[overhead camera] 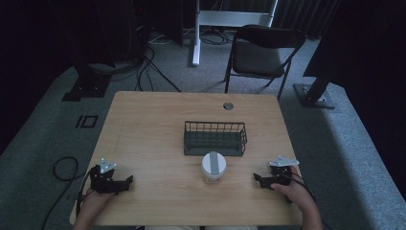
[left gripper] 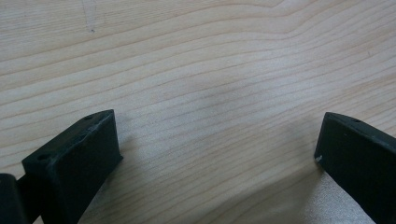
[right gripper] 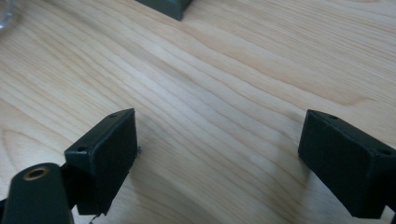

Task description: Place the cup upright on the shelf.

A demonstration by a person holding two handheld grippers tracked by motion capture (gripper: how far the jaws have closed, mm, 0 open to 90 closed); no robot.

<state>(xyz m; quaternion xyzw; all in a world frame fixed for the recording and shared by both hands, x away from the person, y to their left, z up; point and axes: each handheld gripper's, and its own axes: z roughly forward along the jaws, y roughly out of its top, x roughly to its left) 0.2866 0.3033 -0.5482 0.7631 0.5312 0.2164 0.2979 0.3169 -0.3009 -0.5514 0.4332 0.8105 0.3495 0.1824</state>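
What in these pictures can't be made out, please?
- Jar contents: high view, lid covers them, picture dim.
- Basket inside: high view, too dark to tell whether anything lies there.
- Jar in the right gripper view: cut off by the top-left edge.

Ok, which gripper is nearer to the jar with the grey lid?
The right gripper is nearer, just off the jar to its right. The left gripper sits farther away on the jar's left. Both rest open on the table.
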